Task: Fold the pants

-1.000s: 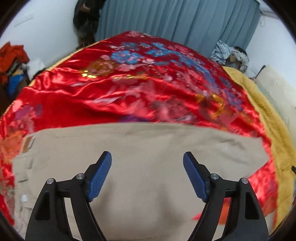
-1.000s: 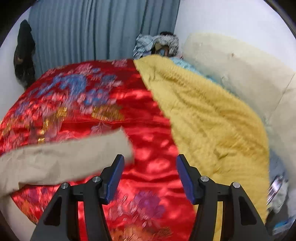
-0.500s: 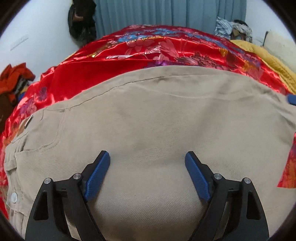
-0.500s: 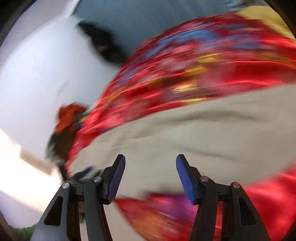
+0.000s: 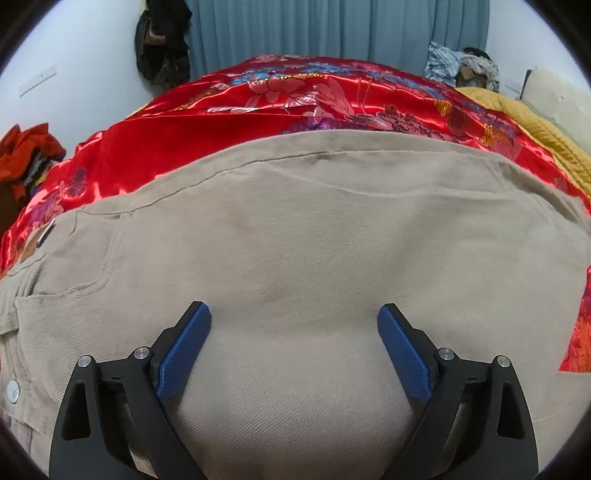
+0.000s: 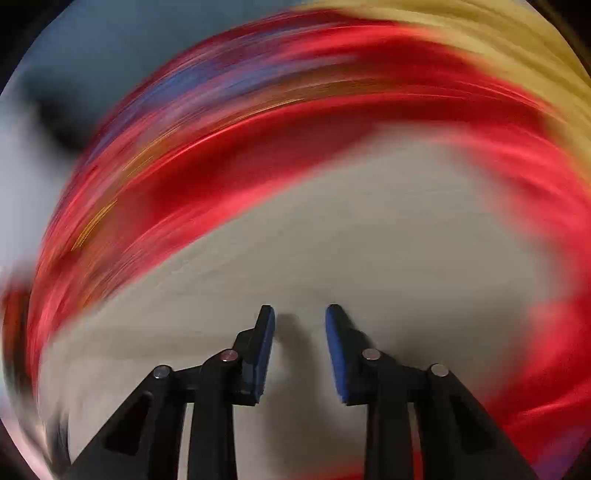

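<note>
**Item: khaki pants (image 5: 314, 258).** Laid flat on a bed under a red floral satin cover (image 5: 229, 122); they fill the centre and lower part of the left wrist view. Waistband, pocket seam and a metal button (image 5: 13, 391) sit at the lower left of the frame. In the right wrist view the pants (image 6: 332, 240) show as a pale field across the lower centre, heavily smeared by motion.

**Item: left hand-held gripper (image 5: 293, 314).** Lower centre of its frame, low over the cloth, blue pads spread wide; the jaws have just been opening. We see flat cloth below the gap and no fold pinched.

**Item: right hand-held gripper (image 6: 300, 314).** Lower centre of its frame, pads drawn to a narrow gap; the jaws have just been closing. We see no cloth raised between them, only its shadow on the fabric.

**Surroundings.** Yellow knitted blanket (image 5: 535, 133) at upper right, blue curtain (image 5: 332, 29) across the top, orange clothes heap (image 5: 29, 151) at far left.

**Risks, as we judge them.**
- Slippery satin may slide or bunch under the pants as they are dragged, skewing the fold.
- A pinch taken in mid-panel may lift one layer only and leave the lower one behind.
- The right side's fast travel may bring it down off the intended edge.
- Pads may catch the cover along with the cloth.
</note>
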Motion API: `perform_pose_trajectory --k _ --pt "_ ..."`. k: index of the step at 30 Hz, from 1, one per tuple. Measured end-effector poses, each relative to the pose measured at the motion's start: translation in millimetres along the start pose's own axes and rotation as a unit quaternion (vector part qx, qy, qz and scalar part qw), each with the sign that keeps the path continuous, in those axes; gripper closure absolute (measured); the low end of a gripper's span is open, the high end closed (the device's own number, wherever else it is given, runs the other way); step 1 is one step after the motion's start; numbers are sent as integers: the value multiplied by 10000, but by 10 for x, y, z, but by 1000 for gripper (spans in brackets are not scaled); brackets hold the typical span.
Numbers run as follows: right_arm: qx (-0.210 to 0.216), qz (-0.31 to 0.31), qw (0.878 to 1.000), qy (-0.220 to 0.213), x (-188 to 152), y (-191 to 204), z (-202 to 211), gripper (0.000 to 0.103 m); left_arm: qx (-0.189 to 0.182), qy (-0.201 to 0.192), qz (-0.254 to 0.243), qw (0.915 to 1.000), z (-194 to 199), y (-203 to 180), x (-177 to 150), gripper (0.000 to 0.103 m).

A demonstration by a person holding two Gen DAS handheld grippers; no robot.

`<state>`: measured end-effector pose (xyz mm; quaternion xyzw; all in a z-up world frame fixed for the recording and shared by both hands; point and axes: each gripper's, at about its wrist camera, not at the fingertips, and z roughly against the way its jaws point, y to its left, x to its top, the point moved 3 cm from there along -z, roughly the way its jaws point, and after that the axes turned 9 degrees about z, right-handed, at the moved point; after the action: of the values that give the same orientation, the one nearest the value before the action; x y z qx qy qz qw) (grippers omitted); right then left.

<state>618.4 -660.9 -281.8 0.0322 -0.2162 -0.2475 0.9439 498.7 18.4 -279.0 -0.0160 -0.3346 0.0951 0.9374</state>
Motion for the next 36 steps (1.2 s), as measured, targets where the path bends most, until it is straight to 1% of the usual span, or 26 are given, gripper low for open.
perform_pose_trajectory --k 1,2,3,5,7,9,10,11,13,15,17,18,19,21,22,23,24,25,26,27,28,30,31,32,35,36 --pt "-398 -318 9985 -188 16 -388 208 71 2 0 -2 10000 2 1 -2 9" --pt "-693 -327 9963 -379 0 -627 436 68 7 2 -6 10000 1 1 -2 9" --pt "-784 -171 9952 -553 -56 -743 633 68 20 7 -14 10000 -1 -2 0 9" --pt "-690 193 9943 -791 -267 -761 945 68 88 61 -41 9999 -4 -16 18 8" --pt "-185 681 9939 -849 -693 -512 1234 66 225 200 -101 9995 31 -44 69 9" --pt "376 1113 9902 -751 -1172 -201 1395 63 352 308 -162 9988 197 -95 133 11" --pt "821 1426 9843 -645 -1520 48 1514 63 224 279 -161 9992 377 -149 145 12" --pt "1109 1656 9783 -568 -1805 186 1616 62 41 237 -152 9996 550 -204 132 12" --pt "1717 2198 9597 -349 -2447 569 1788 58 -463 229 -245 9984 945 -368 -1 9" --pt "2097 2508 9450 -119 -2945 776 1854 57 -812 352 -495 9948 1209 -531 -243 7" --pt "2335 2637 9357 205 -3413 929 1837 57 -1026 691 -869 9885 1350 -654 -620 7" --pt "2315 2628 9361 315 -3531 914 1820 57 -1019 880 -1047 9854 1367 -664 -802 7" --pt "2192 2532 9414 390 -3589 819 1791 57 -857 1007 -1239 9834 1361 -617 -999 7" --pt "1880 2105 9583 449 -3586 486 1727 57 -345 1160 -1383 9830 1292 -399 -1235 7" --pt "1657 1704 9703 458 -3547 200 1715 57 -125 1246 -1224 9846 1261 -179 -1305 7" --pt "1359 1173 9828 446 -3491 -189 1724 57 -190 1217 -927 9880 1293 48 -1305 7" --pt "1155 742 9897 405 -3477 -500 1753 57 -226 1157 -761 9901 1339 184 -1279 11" --pt "938 187 9950 290 -3454 -913 1835 57 -89 1084 -662 9919 1416 339 -1236 11" --pt "748 -102 9970 188 -3466 -1150 1926 57 168 1022 -656 9925 1469 435 -1198 11" --pt "517 -283 9982 102 -3479 -1326 2022 57 492 939 -614 9925 1541 560 -1142 11" --pt "295 -397 9988 1 -3505 -1472 2150 57 562 894 -521 9930 1596 642 -1097 11" --pt "217 -496 9982 -244 -3565 -1588 2389 56 460 785 -220 9956 1693 777 -993 11" --pt "228 -534 9976 -387 -3631 -1567 2511 55 406 675 -44 9969 1732 839 -909 11" --pt "229 -524 9974 -434 -3663 -1527 2555 51 370 567 63 9977 1745 871 -847 11" --pt "323 -230 9982 -456 -3819 -1165 2534 51 346 252 397 9983 1639 936 -493 10" --pt "396 -44 9983 -434 -3825 -965 2540 51 317 151 515 9981 1584 932 -354 10"
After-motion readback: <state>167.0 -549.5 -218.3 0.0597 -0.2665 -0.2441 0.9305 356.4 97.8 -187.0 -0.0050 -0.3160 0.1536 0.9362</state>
